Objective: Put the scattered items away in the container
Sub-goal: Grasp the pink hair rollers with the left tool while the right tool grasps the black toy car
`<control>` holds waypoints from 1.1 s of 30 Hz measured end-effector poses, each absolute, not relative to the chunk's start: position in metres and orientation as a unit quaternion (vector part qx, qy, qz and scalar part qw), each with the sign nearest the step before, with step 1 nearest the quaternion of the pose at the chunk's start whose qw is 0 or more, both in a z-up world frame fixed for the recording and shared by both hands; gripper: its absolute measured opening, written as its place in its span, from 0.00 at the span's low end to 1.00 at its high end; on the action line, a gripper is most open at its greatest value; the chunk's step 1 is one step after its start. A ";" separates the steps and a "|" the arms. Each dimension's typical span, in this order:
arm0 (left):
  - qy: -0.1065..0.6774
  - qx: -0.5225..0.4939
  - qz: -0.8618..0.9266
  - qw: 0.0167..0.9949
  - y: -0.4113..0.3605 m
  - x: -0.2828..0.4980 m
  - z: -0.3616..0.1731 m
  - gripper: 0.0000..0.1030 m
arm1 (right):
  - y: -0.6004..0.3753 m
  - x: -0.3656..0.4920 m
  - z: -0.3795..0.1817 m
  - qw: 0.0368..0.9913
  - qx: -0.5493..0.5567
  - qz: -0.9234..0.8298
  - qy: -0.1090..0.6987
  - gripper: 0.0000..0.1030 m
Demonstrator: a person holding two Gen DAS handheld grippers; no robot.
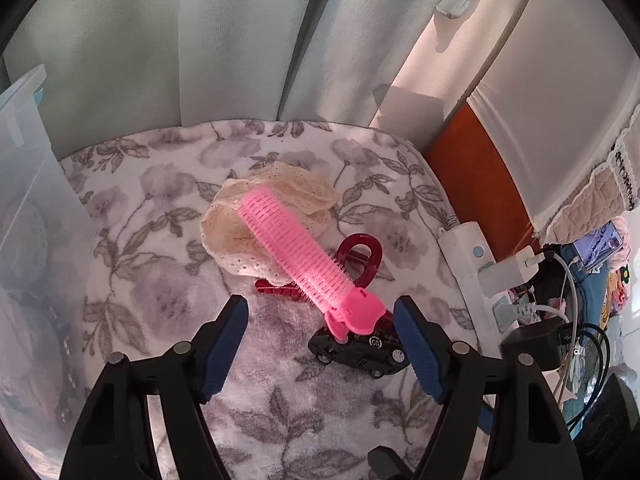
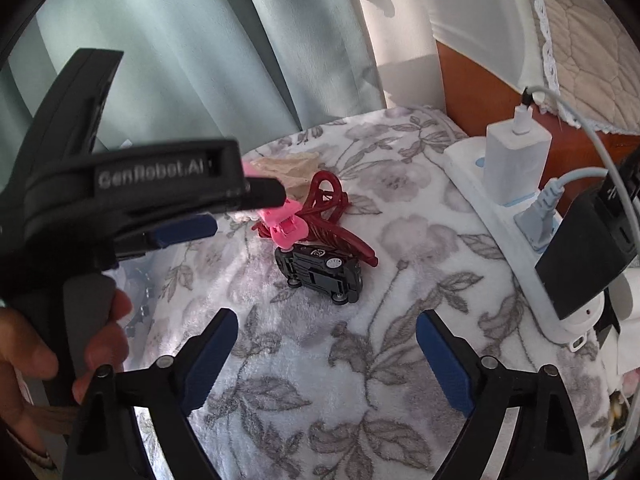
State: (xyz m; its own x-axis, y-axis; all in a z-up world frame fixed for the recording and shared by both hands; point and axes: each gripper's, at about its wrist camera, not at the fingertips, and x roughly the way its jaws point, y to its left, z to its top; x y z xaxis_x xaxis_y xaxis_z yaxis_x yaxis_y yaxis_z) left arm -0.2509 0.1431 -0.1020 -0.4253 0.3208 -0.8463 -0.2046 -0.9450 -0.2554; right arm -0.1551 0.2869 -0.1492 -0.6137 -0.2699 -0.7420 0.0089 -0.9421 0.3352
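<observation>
**Two spread grippers over a small heap of clutter**

Lying in a loose pile on the floral blanket (image 1: 168, 216) are four things: a pink hair roller clip (image 1: 296, 252), a dark red claw clip (image 1: 360, 256), a cream lace cloth (image 1: 248, 220) and a black toy car (image 1: 360, 350) tipped on its side. The roller's long axis runs diagonally in the left wrist view, its far end resting on the lace cloth and its clip end sitting on the car, just ahead of the left gripper (image 1: 320, 344). That gripper's jaws stand spread with nothing between the pads; the clip end lies close to the right-hand pad, off the centre line, so a slight shift that way looks needed before closing across the roller's narrow width.

The right gripper (image 2: 326, 356) is also spread and empty, and hangs back with bare blanket between it and the car (image 2: 320, 272). The left gripper (image 2: 182, 232) reaches in from the side in this view, a hand (image 2: 60, 344) on its handle, and is clearly the nearer of the two to the pile.

The translucent container (image 1: 28, 200) stands at the left edge of the blanket, on the left gripper's side. A power strip (image 1: 472, 264) with chargers borders the pile on the other side.
</observation>
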 end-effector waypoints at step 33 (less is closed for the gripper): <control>-0.115 -0.548 0.819 0.128 0.092 -0.262 -0.141 0.27 | 0.271 -0.196 -0.174 0.095 0.446 -0.878 -0.145 0.70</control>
State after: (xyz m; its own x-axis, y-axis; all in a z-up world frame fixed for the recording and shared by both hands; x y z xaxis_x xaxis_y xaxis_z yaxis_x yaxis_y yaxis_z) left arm -0.2624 0.0916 -0.1409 -0.3671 0.3355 -0.8676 -0.0826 -0.9408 -0.3288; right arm -0.1962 0.2710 -0.1741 -0.5836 -0.2960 -0.7562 0.0367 -0.9399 0.3395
